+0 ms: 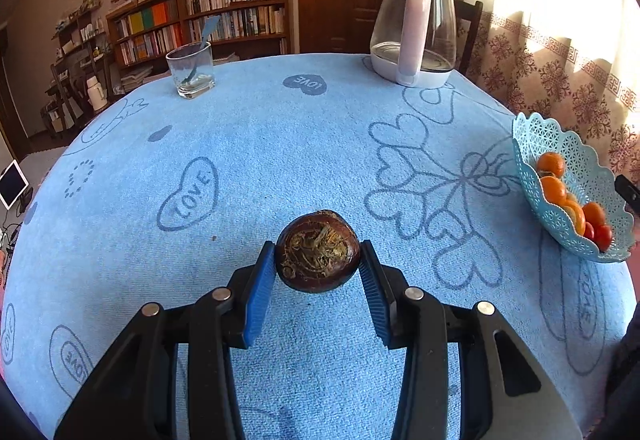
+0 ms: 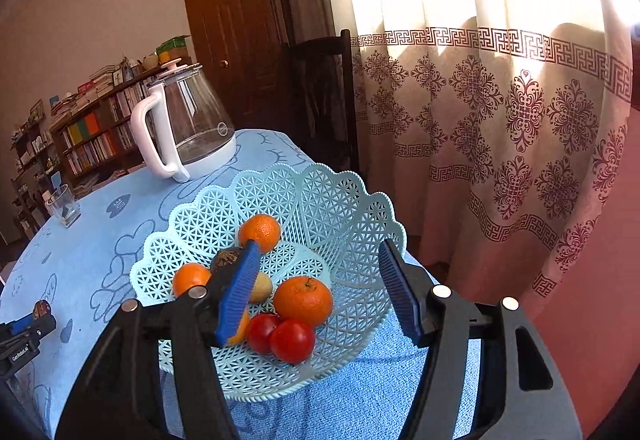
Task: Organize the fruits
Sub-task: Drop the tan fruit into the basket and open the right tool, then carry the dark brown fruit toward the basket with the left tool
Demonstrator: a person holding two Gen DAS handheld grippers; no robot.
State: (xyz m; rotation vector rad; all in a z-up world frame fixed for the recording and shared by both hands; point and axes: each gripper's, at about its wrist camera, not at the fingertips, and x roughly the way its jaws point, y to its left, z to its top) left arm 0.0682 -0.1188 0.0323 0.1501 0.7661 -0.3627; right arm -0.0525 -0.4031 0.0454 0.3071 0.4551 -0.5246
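My left gripper (image 1: 317, 247) is shut on a dark brown, round water chestnut (image 1: 318, 260), held above the blue tablecloth (image 1: 280, 144). Off to its right stands the light blue lattice basket (image 1: 568, 144). In the right wrist view my right gripper (image 2: 319, 245) stands open over that basket (image 2: 352, 200), nothing between its blue pads. Inside lie three oranges (image 2: 303, 300), two red tomatoes (image 2: 292, 340), a small yellowish fruit (image 2: 262, 288) and a dark brown one (image 2: 224, 259), partly hidden by the left finger. The left gripper (image 2: 30, 314) shows at the far left edge.
A glass kettle (image 1: 414, 32) with a white handle stands at the table's far side. A drinking glass (image 1: 191, 70) with a blue utensil sits far left. The basket lies near the table's right edge, beside a patterned curtain (image 2: 500, 120) and a dark chair (image 2: 320, 100).
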